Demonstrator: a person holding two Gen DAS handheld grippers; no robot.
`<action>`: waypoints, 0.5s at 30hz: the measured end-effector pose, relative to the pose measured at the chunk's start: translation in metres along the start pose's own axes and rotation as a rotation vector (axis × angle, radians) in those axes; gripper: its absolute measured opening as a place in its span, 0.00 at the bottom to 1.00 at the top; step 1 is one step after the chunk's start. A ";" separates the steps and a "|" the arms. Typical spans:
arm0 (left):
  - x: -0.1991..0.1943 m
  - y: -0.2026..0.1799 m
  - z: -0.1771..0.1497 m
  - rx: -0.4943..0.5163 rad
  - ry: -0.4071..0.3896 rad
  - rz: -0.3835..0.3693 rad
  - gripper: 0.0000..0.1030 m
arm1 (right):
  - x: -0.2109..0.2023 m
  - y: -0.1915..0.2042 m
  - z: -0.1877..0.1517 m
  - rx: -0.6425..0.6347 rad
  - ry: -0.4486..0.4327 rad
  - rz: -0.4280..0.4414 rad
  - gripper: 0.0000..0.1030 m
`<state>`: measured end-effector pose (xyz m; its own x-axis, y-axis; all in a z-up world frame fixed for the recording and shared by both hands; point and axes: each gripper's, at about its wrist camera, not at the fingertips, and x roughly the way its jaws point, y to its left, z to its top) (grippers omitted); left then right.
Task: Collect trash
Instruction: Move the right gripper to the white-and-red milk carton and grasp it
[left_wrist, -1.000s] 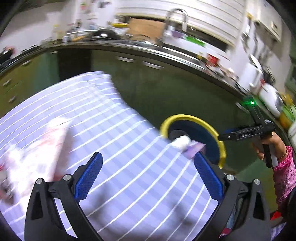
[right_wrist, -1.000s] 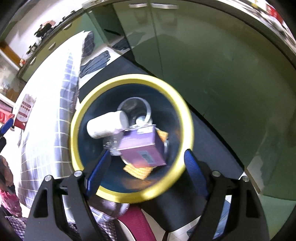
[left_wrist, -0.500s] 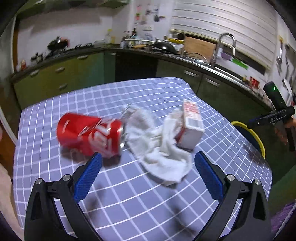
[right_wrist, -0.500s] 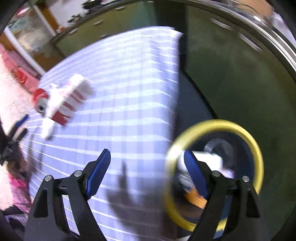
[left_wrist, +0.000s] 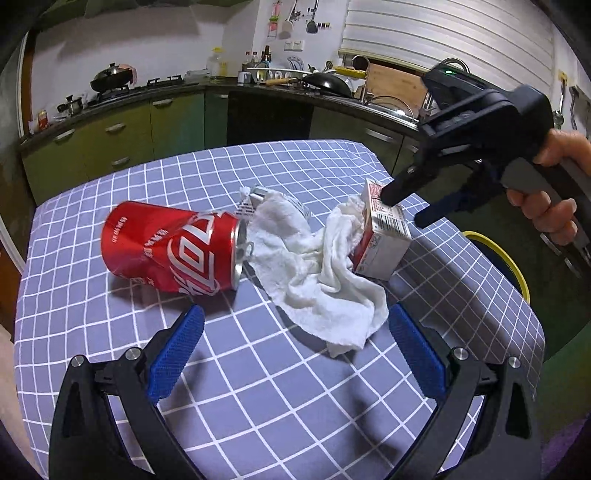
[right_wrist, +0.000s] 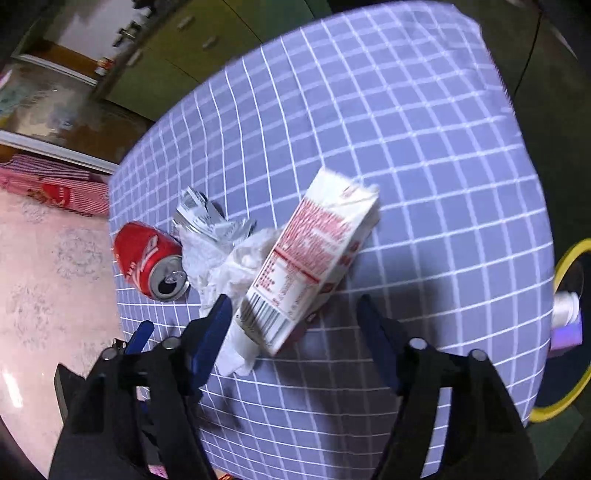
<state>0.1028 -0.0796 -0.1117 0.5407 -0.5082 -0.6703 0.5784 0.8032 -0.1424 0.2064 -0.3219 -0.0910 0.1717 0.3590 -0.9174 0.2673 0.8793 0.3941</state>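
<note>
A checked lilac tabletop (left_wrist: 258, 387) fills both views, where a second earlier the yellow-rimmed bin (right_wrist: 569, 332) was centred under the right wrist camera and seen just past the tabletop edge in the left view. That bin is now pushed to the right edge of the right wrist view, with a white bottle (right_wrist: 565, 306) visible inside it, and only an arc of its rim is seen at centre right in the left view. The trash still on the tabletop is gathered at the middle of the left view: a dented red soda can (left_wrist: 173, 247) lying on its side at left, a crumpled white paper towel (left_wrist: 317, 273) touching it, and a red-and-white carton (left_wrist: 384, 240) resting against the towel at right. The right gripper (left_wrist: 402, 206), held by a hand (left_wrist: 554, 188), has been brought in from the right edge to hang over the carton. Its fingers (right_wrist: 210, 339) have just been closing somewhat but are seen apart, with the carton's lower end between them in the frame; contact cannot be told. The left gripper (left_wrist: 295, 354) is seen with fingers wide and nothing between them.
</note>
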 end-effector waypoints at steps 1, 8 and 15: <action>0.001 0.000 -0.001 -0.007 0.003 -0.009 0.96 | 0.004 0.001 0.000 0.008 0.012 -0.014 0.64; 0.002 -0.002 -0.001 -0.019 0.006 -0.029 0.96 | 0.017 0.010 0.000 0.000 0.027 -0.079 0.62; 0.005 -0.003 0.000 -0.025 0.010 -0.037 0.96 | 0.012 0.018 -0.001 -0.116 0.020 -0.241 0.60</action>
<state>0.1038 -0.0845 -0.1142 0.5133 -0.5344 -0.6715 0.5821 0.7917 -0.1851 0.2126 -0.3013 -0.0944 0.0974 0.1402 -0.9853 0.1873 0.9698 0.1565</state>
